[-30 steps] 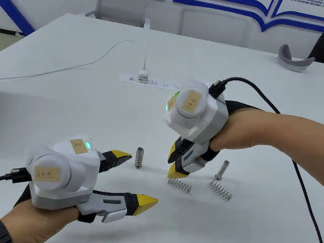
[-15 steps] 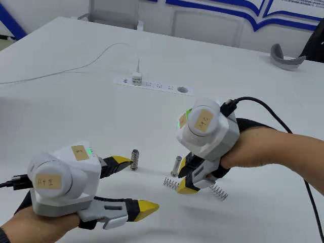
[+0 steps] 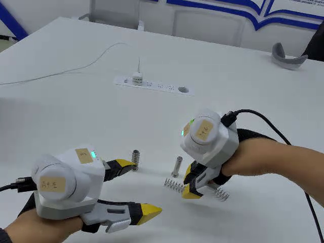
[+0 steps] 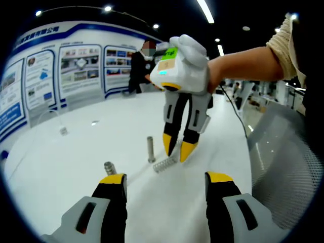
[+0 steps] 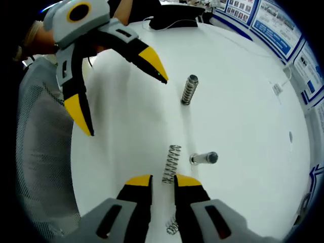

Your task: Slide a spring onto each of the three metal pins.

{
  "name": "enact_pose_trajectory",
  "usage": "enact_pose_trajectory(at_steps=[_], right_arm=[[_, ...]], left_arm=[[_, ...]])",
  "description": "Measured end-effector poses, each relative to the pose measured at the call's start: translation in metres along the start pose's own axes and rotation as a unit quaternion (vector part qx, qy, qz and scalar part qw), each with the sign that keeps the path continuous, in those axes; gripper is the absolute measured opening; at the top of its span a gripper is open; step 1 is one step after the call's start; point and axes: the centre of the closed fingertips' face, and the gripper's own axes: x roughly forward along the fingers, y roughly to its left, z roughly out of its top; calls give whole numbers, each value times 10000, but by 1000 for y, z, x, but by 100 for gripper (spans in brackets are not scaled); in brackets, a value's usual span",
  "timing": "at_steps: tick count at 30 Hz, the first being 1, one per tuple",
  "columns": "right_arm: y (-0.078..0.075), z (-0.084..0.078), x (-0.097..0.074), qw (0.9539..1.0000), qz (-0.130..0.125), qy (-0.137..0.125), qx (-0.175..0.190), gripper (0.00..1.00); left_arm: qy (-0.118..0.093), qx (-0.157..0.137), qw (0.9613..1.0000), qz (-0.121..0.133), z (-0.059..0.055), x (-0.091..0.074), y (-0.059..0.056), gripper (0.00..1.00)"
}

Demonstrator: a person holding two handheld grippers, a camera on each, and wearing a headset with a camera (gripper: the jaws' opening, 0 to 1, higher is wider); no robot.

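metal coil spring (image 5: 172, 163) lies flat by right gripper (image 5: 162, 180); smooth pin (image 5: 204, 158) upright

Lit brightly and evenly from overhead, by a strip lamp (image 4: 205, 10) and small spots high above the left claw (image 4: 166, 178). Washed almost white across the table (image 3: 76, 106) around both claws, with mild glare and little texture. Shadowed only faintly, pale grey just under the right claw (image 3: 191, 183). Sharp on the spring (image 5: 171, 164) and pin (image 5: 204, 158) just ahead of the right claw; softer on the near jaws. Bent hard by the fisheye toward the edges, curving the posters (image 4: 40, 76) far left of the left claw.
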Motion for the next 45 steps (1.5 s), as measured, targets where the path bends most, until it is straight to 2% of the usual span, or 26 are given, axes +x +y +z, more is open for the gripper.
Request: enact_pose_trajectory(at_steps=[14, 27, 33, 39, 45], right_arm=[[-7, -4, 9, 9999, -8, 96, 81, 15], [-5, -5, 10, 9998, 95, 160, -80, 12], [-3, -1, 2, 9998, 131, 78, -144, 11], [7, 7, -10, 9993, 213, -14, -317, 11], [17, 17, -23, 9972, 276, -74, -692, 11]], left_arm=[[55, -31, 10000, -10, -3, 2, 0, 62], [86, -21, 10000, -9, -4, 4, -1, 61], [105, 12, 9999, -29, -4, 5, -2, 60], [133, 86, 9998, -93, -3, 9, -5, 57], [111, 167, 9996, -207, 1, 12, -10, 53]])
